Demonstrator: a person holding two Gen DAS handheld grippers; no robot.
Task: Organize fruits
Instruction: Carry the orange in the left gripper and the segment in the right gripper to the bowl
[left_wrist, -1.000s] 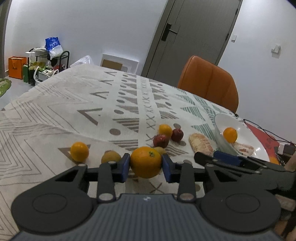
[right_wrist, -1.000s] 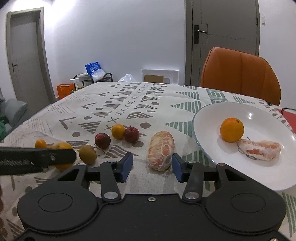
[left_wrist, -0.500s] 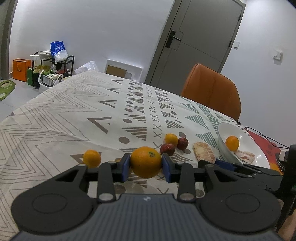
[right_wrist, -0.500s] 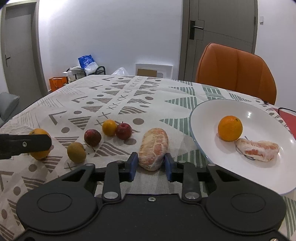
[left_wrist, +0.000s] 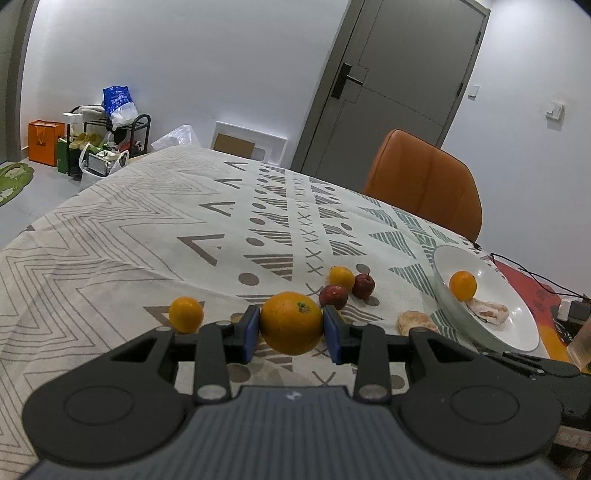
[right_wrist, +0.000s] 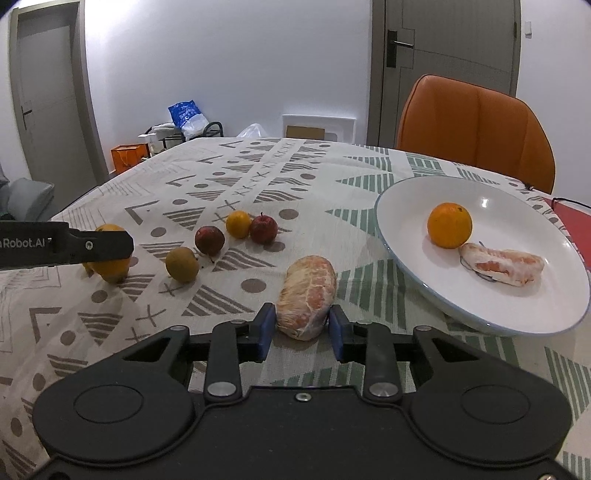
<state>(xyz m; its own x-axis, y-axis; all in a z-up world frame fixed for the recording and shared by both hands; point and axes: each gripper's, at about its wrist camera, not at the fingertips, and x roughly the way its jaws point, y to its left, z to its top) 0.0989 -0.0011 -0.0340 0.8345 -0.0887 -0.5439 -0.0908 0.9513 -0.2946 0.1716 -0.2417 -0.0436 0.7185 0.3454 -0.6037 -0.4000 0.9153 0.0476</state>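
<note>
While tilted down, left gripper clamps orange, right gripper loosening around peeled citrus.

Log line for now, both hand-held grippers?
left hand-held gripper: shut on orange | right hand-held gripper: jaws just opening, peeled citrus between, not gripped | plate: two fruits in

Orange fruit between blue claw pads; white plate; cream tablecloth with brown-green geometric patterns.
</note>
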